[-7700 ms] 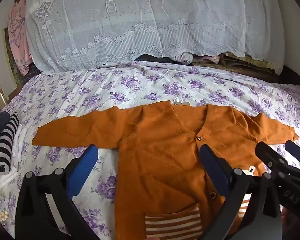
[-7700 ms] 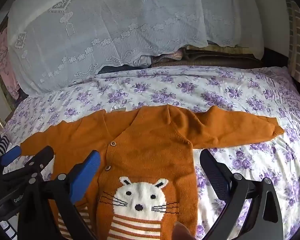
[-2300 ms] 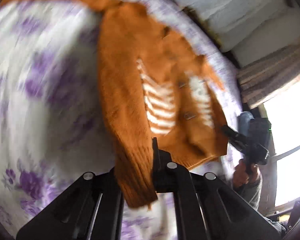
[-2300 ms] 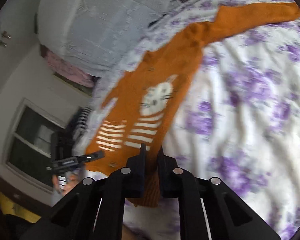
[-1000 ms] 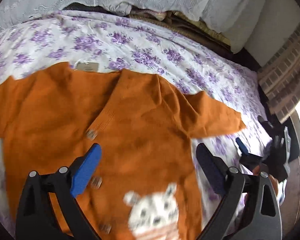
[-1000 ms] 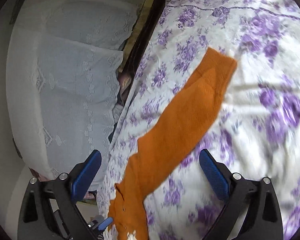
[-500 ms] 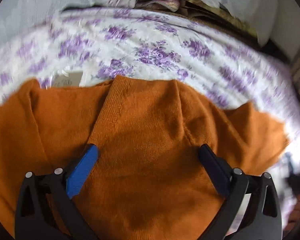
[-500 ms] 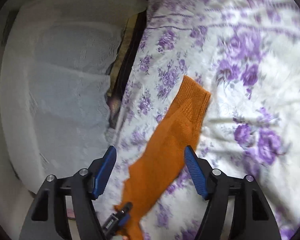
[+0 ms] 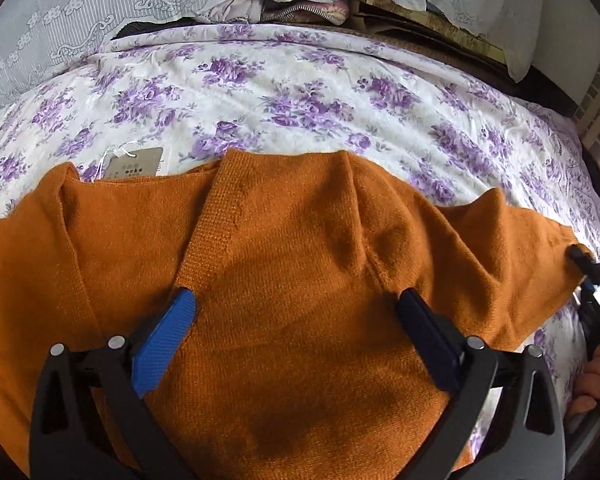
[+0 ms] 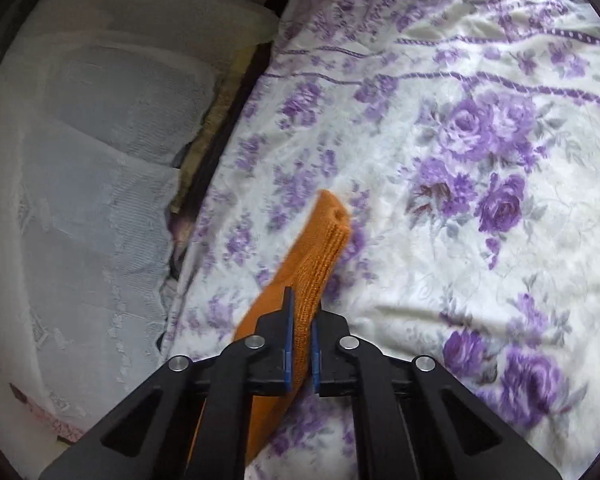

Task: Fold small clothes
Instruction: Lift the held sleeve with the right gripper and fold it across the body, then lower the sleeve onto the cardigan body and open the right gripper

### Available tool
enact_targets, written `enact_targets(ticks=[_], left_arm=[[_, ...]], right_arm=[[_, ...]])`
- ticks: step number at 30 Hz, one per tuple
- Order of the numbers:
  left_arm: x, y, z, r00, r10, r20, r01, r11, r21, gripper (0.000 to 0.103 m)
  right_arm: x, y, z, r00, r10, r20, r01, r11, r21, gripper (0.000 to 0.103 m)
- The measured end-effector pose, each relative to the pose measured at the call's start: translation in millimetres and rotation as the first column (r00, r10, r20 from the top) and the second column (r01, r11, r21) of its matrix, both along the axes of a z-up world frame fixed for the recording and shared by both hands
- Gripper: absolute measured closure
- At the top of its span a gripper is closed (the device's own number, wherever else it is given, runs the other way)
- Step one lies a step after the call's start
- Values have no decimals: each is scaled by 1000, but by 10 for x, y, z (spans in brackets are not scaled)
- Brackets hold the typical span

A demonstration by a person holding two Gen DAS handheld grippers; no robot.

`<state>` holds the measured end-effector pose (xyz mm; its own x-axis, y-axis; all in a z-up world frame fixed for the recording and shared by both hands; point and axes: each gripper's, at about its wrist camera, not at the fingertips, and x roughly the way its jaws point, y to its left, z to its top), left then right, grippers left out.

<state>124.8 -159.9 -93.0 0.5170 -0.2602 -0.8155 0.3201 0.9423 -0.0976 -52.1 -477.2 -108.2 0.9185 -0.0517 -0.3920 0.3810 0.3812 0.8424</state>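
An orange knit cardigan (image 9: 292,280) lies front up on the floral bedsheet (image 9: 300,92), collar toward the far side, a paper tag (image 9: 138,162) at its neck. My left gripper (image 9: 296,320) is open and hovers low over the chest, its fingers either side of the right shoulder seam. My right gripper (image 10: 300,340) is shut on the cuff end of the cardigan's right sleeve (image 10: 316,248), which sticks out past the jaws. In the left wrist view the right gripper (image 9: 580,258) pinches that sleeve end at the far right.
A lace-covered pile of bedding (image 9: 120,4) runs along the far side of the bed, with folded fabrics (image 9: 300,10) under its edge. The same white lace cover (image 10: 80,180) fills the left of the right wrist view. The sheet (image 10: 480,200) spreads right.
My right gripper has closed onto the sleeve cuff, which it straddled open half a second ago. My left gripper has dropped closer over the cardigan's chest and stays open.
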Motion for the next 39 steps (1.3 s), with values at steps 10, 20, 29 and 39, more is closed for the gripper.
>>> enact_targets(ticks=[10,20,29,39], left_arm=[[241,-244,79,997,8,-73,-3,997,74,5],[-104,275,278,999,-31,32,28,993,110,5],[22,1511,279,996,91,17,-93,989,118,5],[123,2018,407,992,128,-7,-128,990,-56,5]], right_arm=[[-320,-17,-46,995,-59,-75,58,998,-10,95],[-206,66,117,1000,22,8,-21,997,-69,94],[265,952,868,967,252,34,-234,934,-270,94],[744,2007,1311,914,406,-9,-382,851,-362,94]])
